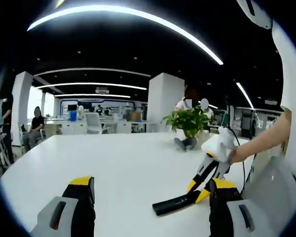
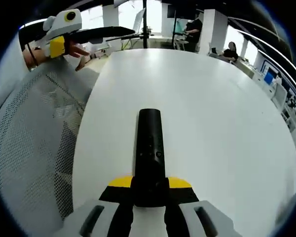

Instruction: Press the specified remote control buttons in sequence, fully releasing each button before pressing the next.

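Between right gripper (image 2: 149,190) jaws, clamped remote control (image 2: 149,153) points lengthwise away; left gripper (image 1: 150,207) released.

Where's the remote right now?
The remote is clamped in the right gripper over the white table; the left gripper view shows it low right, near the plant.

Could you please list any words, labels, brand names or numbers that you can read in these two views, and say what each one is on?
None can be read.
Remote control, clamped in the right hand-held gripper: its button markings are too small and dark to make out.
Back wall display in the left gripper view: blurred, no legible text.
White table: no printing shows.
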`<state>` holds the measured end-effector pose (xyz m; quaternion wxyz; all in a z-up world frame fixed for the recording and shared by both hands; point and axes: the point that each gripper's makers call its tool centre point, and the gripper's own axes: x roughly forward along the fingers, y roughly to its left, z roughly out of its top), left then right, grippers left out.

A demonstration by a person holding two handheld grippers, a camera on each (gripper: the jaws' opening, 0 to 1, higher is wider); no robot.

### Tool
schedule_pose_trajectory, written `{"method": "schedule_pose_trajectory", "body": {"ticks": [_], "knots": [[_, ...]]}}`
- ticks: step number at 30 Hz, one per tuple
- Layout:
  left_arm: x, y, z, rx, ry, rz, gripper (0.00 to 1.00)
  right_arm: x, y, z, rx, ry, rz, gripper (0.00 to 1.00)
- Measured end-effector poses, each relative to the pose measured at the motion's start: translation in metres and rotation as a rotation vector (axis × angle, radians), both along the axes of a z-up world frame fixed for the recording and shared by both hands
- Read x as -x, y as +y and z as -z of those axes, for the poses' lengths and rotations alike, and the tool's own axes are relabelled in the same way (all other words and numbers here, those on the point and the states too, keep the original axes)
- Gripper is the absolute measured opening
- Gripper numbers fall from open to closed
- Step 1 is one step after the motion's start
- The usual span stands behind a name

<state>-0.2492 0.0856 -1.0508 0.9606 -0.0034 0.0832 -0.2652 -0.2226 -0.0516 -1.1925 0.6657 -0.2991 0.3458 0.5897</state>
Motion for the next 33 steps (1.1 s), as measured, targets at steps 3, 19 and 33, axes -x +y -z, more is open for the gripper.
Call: {"method": "schedule_pose_trajectory", "body": {"ticks": [3,19,33], "knots": [[0.001,-0.001,0.000,-0.036,-0.022,0.005,1.00,-0.002,0.000,0.000,0.000,0.003,-0.007,0.21],[0.000,0.004,-0.006,-0.016,-0.034,-0.017,1.00,-0.037,-0.001,0.001,0.014,0.000,-0.015,0.21],[0.002,0.000,0.010,-0.073,0.030,0.006,1.00,-0.065,-0.001,0.001,0.052,0.001,-0.030,0.21]]}}
